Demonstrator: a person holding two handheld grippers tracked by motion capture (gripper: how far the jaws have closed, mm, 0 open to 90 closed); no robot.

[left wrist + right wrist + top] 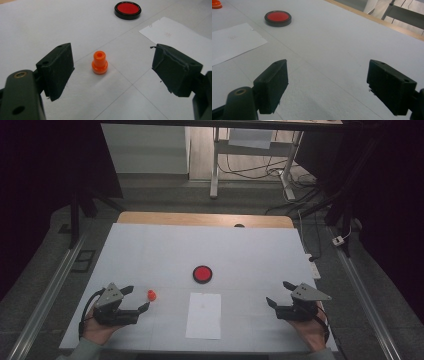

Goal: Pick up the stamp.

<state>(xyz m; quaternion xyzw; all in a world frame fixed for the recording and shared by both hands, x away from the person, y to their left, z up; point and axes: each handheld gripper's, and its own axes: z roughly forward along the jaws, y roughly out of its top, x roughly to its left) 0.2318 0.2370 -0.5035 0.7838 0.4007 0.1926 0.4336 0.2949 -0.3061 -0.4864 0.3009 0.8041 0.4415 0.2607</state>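
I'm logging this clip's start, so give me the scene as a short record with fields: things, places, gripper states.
surface: white table
orange peg: upright, just ahead of the left gripper, untouched
red disc: black-rimmed, mid-table
paper sheet: flat, near edge, below the disc
left gripper: open, fingers either side of the peg's line, apart from it
right gripper: open, nothing between

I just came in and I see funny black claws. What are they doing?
A person sits at a white table with a tool in each hand. The left tool is open and points at a little orange peg standing upright just ahead of it, not touching it. The right tool is open too, with nothing between its jaws. A red disc and a sheet of paper lie in the middle.
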